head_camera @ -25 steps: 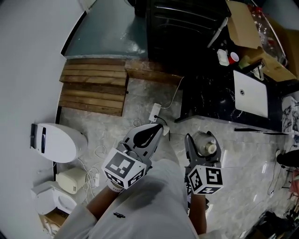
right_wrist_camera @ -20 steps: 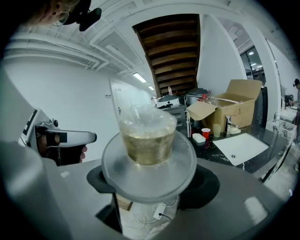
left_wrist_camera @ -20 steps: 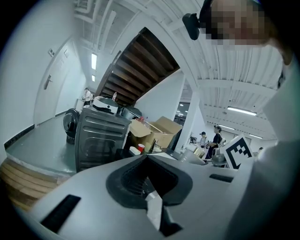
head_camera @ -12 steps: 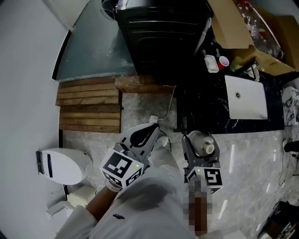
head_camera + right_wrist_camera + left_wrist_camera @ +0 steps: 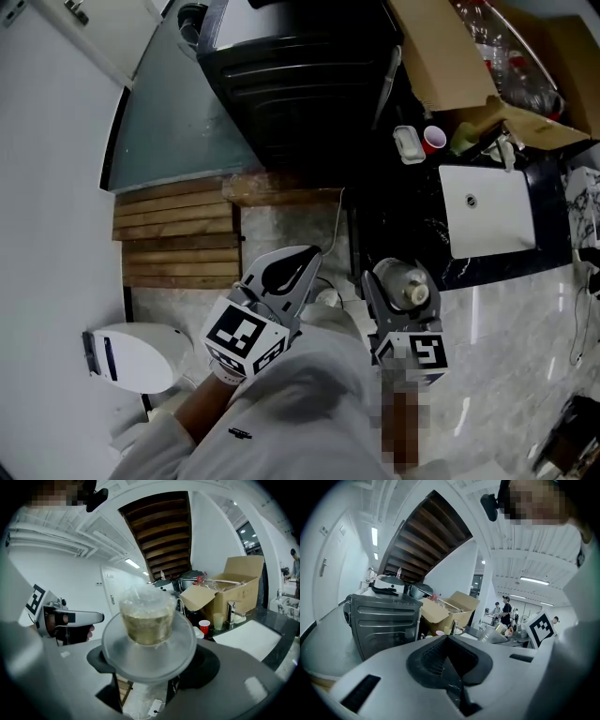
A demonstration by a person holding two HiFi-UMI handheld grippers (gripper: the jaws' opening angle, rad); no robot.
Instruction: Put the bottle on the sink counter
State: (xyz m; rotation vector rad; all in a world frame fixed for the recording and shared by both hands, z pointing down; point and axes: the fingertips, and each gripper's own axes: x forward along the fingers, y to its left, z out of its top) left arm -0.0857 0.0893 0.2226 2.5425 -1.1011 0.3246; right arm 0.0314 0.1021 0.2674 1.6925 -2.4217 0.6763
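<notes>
A clear plastic bottle (image 5: 405, 285) with a pale cap sits between the jaws of my right gripper (image 5: 398, 283), which is shut on it, just short of the dark counter's near edge. In the right gripper view the bottle (image 5: 147, 632) fills the centre, cap toward the camera. The black sink counter (image 5: 398, 220) holds a white sink basin (image 5: 486, 212) further right. My left gripper (image 5: 298, 264) hangs beside the right one, shut and with nothing in it; in the left gripper view its jaws (image 5: 451, 641) meet.
A black ribbed bin (image 5: 300, 80) stands left of the counter. An open cardboard box (image 5: 469, 56), a red cup (image 5: 433, 140) and a white dish (image 5: 407, 144) sit at the counter's back. Wooden slats (image 5: 178, 234) and a white toilet (image 5: 131, 356) lie to the left.
The view has shifted forward: the counter and sink now lie closer to both grippers. The right gripper still holds the bottle, and the left stays shut.
</notes>
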